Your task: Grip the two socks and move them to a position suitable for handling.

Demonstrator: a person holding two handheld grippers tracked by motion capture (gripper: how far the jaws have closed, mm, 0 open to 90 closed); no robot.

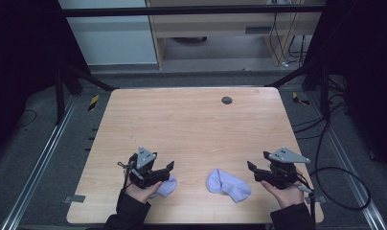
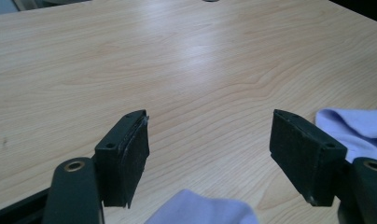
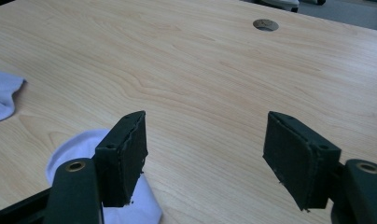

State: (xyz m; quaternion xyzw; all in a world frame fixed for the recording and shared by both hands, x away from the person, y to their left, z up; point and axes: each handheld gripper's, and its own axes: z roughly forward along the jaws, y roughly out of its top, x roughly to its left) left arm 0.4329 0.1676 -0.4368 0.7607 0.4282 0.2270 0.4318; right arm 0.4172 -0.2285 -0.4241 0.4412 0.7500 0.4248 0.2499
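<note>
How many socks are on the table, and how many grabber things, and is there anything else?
Pale lilac socks: 2 (one by the left gripper, one near the middle)
Grippers: 2 (left gripper, right gripper, both open and holding nothing)
Round grey cap in the table top: 1
Total: 5

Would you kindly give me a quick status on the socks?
Both hand-held grippers open, empty. Left sock beside left hand-held gripper; right sock lies between. Table otherwise bare.
</note>
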